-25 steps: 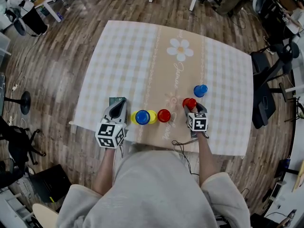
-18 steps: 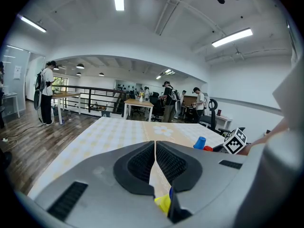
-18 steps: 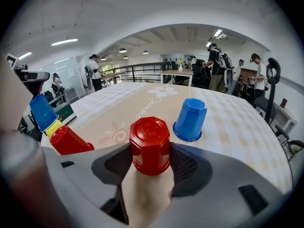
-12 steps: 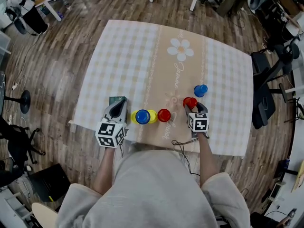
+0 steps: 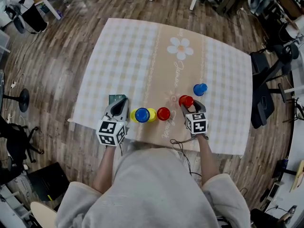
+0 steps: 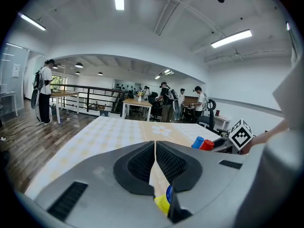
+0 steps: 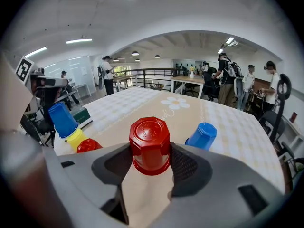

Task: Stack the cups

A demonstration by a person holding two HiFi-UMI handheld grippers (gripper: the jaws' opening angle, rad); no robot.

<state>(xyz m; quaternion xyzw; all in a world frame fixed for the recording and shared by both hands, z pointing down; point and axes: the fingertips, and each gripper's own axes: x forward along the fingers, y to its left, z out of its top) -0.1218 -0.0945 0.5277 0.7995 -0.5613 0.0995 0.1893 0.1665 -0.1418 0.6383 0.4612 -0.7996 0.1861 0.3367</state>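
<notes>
Checked tablecloth (image 5: pixel 133 56) with flower print (image 5: pixel 180 48); green box (image 5: pixel 113 99) near edge; wood floor (image 5: pixel 57 61).

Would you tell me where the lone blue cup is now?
Head view: the lone blue cup stands right of centre on the tablecloth, just beyond the red cup in the right tool.

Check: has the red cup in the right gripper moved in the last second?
Yes, slightly: the red cup, held by the right gripper, has edged left in the head view, away from the lone blue cup and toward the other red cup.
</notes>
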